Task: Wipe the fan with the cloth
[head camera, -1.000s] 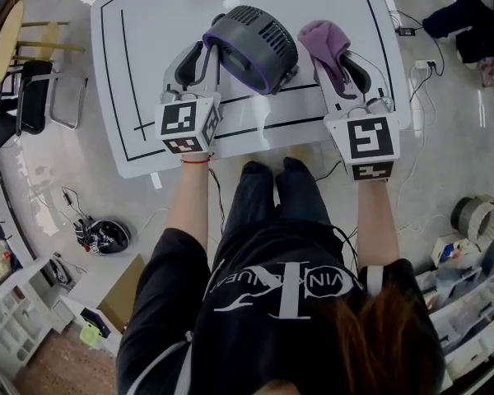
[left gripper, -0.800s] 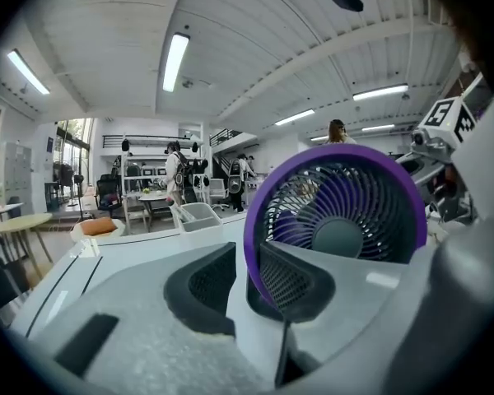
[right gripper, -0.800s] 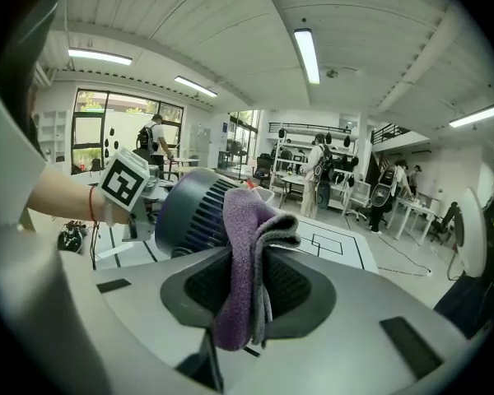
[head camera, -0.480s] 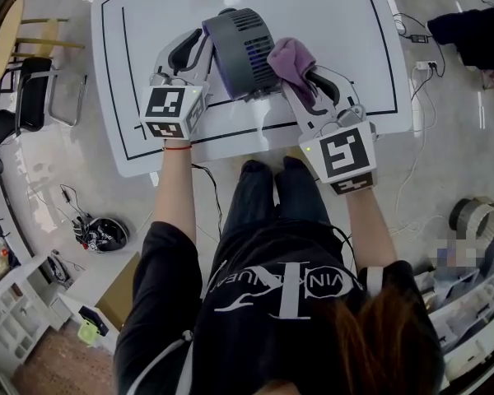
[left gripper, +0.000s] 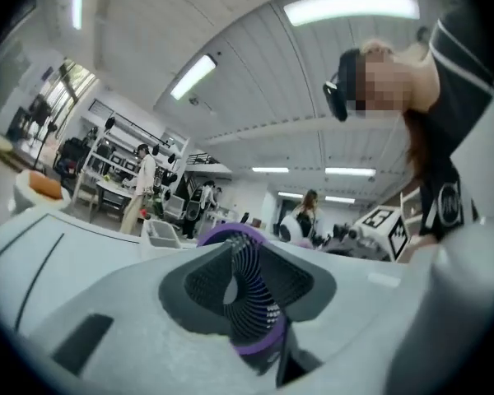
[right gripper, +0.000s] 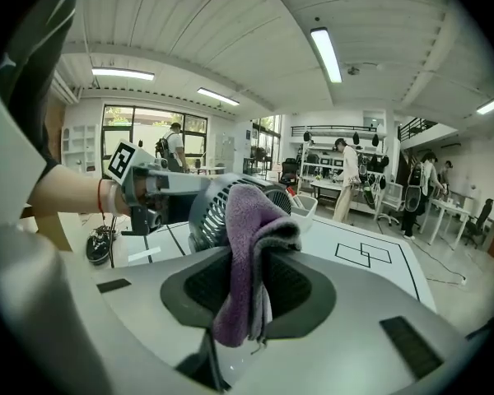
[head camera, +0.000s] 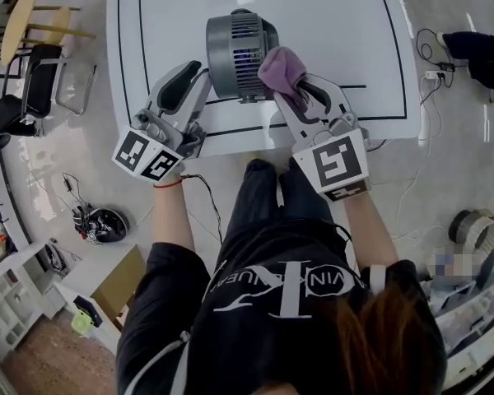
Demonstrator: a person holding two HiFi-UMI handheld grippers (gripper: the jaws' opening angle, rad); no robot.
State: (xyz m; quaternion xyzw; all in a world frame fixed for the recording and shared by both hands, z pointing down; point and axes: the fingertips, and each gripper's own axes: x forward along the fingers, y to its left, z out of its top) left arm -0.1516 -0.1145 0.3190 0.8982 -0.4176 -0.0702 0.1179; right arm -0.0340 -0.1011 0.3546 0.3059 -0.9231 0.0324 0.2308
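On my feed, the left claw (head camera: 204, 85) is clamped on the grey round fan with a purple rim (head camera: 240, 54). In the left gripper view the fan's dark slatted grille and purple band (left gripper: 251, 303) fill the gap between the two jaws, and the pads press on it from either side. From the head view this claw reaches in from the fan's left, gripping its near left edge.

The fan sits over the near middle of the white worktop with black lines (head camera: 346, 23), its slatted face turned upward toward the head camera. I can't quite tell from up here whether its base rests on the worktop or is lifted just clear of it.

My right claw (head camera: 290, 93) is pinching the soft purple cloth (head camera: 281, 68). In the right gripper view the jaws close on the cloth's middle. One fold (right gripper: 247, 262) hangs down between them and the rest bunches up over the tips. The bunched end lies against the fan's right side, touching the housing (right gripper: 204, 212) just beside the grille.

So the fan is flanked by both claws, the left one gripping it and the right one holding the cloth against it.
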